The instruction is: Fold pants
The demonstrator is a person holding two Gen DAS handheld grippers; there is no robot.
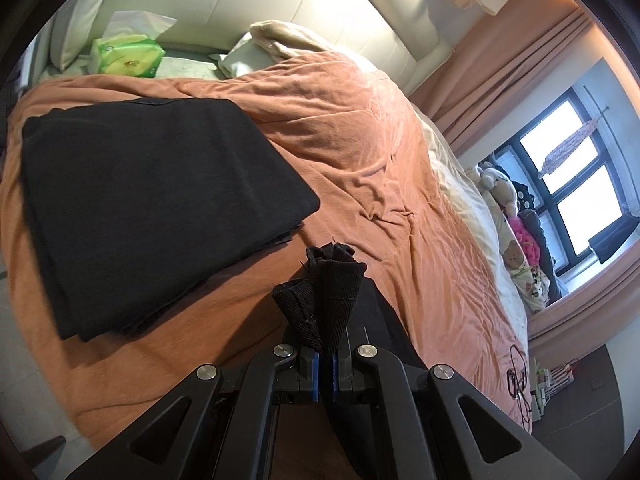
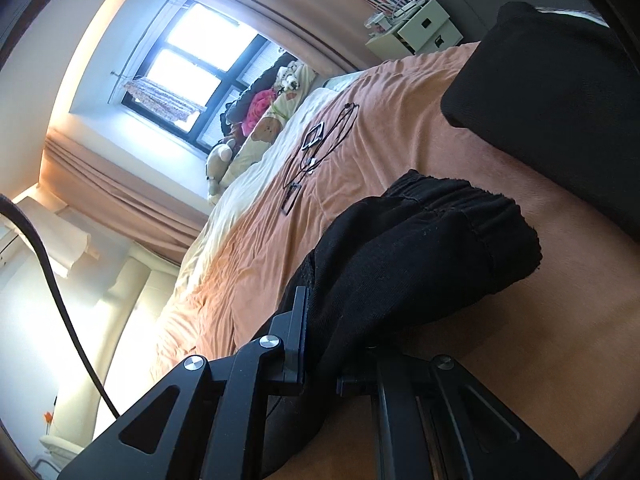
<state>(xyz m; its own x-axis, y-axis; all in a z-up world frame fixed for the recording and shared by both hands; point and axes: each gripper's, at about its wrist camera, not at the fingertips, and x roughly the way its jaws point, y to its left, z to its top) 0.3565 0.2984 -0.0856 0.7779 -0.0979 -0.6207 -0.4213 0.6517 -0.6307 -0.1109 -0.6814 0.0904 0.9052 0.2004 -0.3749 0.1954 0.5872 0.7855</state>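
My left gripper (image 1: 326,354) is shut on a bunched corner of the black pants (image 1: 332,296), held above the orange bedspread (image 1: 360,140). The pinched cloth sticks up between the blue pads and more of it hangs below. My right gripper (image 2: 324,344) is shut on the elastic waistband end of the black pants (image 2: 420,248), which drapes over and hides the right finger. A folded stack of black garments (image 1: 152,204) lies flat on the bed to the left in the left wrist view, and shows at the top right of the right wrist view (image 2: 552,104).
A green tissue pack (image 1: 126,54) and pillows (image 1: 264,46) lie by the cream headboard. Black cables and small frames (image 2: 316,148) lie on the bedspread. Stuffed toys (image 1: 516,216) line the window sill. A white bedside cabinet (image 2: 416,28) stands beyond the bed.
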